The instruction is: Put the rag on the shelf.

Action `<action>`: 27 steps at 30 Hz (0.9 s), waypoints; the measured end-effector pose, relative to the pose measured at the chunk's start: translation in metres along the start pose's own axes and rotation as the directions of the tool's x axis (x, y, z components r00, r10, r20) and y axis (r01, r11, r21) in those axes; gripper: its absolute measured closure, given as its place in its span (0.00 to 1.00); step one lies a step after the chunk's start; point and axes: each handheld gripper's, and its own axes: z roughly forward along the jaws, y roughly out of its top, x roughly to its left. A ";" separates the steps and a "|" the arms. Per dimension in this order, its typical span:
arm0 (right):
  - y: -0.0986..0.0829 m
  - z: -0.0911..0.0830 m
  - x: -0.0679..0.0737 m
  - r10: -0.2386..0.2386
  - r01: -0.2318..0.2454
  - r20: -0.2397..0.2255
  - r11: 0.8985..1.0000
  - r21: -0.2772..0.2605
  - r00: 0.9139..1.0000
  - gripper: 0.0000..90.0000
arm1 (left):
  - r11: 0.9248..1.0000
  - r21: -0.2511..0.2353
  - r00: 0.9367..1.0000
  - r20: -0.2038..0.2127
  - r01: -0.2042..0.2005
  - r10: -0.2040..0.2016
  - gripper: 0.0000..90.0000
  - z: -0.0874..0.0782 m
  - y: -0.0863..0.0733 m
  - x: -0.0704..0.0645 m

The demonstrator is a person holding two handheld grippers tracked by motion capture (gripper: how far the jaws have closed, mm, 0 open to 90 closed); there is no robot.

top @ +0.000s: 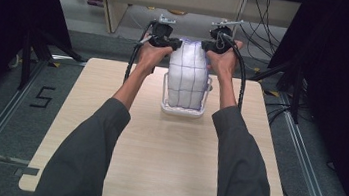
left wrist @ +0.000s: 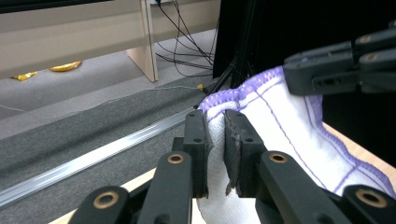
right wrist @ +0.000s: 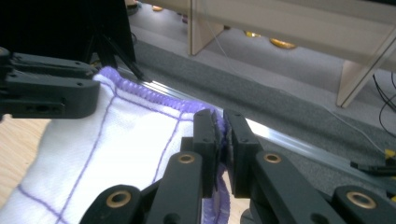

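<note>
A white cloth [top: 188, 77] with purple grid lines and a purple stitched hem hangs stretched above a white basket [top: 181, 110] at the far middle of the table. My left gripper [top: 169, 42] is shut on the cloth's upper left corner; in the left gripper view the cloth [left wrist: 280, 126] is pinched between the jaws of that gripper [left wrist: 215, 135]. My right gripper [top: 208, 45] is shut on the upper right corner; the right gripper view shows the hem of the cloth [right wrist: 135, 135] clamped in the right gripper [right wrist: 221, 135]. The cloth's lower end sits in the basket.
The light wooden table [top: 156, 151] spreads towards me from the basket. Beyond its far edge lie grey floor, a metal rail [left wrist: 93, 156], cables and wooden furniture legs [left wrist: 144, 42]. Dark curtains and stands flank both sides.
</note>
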 end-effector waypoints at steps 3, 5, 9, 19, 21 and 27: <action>-0.004 0.006 -0.001 0.008 -0.008 -0.002 1.000 0.014 1.000 0.94 | 1.000 0.030 1.000 -0.019 -0.002 0.003 0.88 0.005 -0.008 0.003; -0.006 0.008 -0.001 0.014 -0.014 0.005 0.999 0.029 1.000 0.93 | 0.999 0.036 1.000 -0.016 0.002 -0.002 0.88 0.007 -0.009 0.004; -0.011 0.012 -0.002 0.025 -0.025 0.001 0.997 0.073 1.000 0.92 | 0.998 0.058 1.000 -0.021 0.016 -0.015 0.86 0.012 -0.017 0.006; -0.019 0.015 -0.008 0.060 -0.065 0.050 0.992 0.109 0.997 0.72 | 0.991 0.118 0.997 -0.027 0.069 -0.066 0.70 0.007 -0.024 0.014; -0.021 0.015 -0.009 0.060 -0.064 0.037 0.990 0.122 0.998 0.71 | 0.990 0.128 0.998 -0.027 0.067 -0.064 0.70 0.004 -0.026 0.016; -0.022 0.006 -0.011 0.084 -0.087 0.028 0.988 0.124 0.996 0.71 | 0.987 0.153 0.999 -0.010 0.054 -0.053 0.68 -0.010 -0.027 0.021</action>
